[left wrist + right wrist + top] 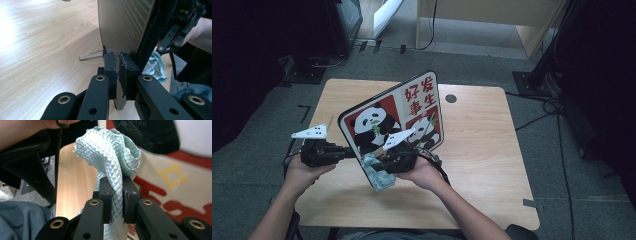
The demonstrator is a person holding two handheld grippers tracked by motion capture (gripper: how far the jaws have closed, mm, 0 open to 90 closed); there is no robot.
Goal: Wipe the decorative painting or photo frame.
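Wooden table, left gripper clamping tilted panda board edge, right gripper pinching pale-green cloth against it

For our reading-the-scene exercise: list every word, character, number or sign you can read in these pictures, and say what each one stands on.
"好" "发" "事" "生": four red Chinese characters on the white upper right panel of the panda board, seen in the high view.
In the right gripper view, white letters on a dark shape at the top edge: too blurred to read.
No readable text on the table, the cloth or either gripper.
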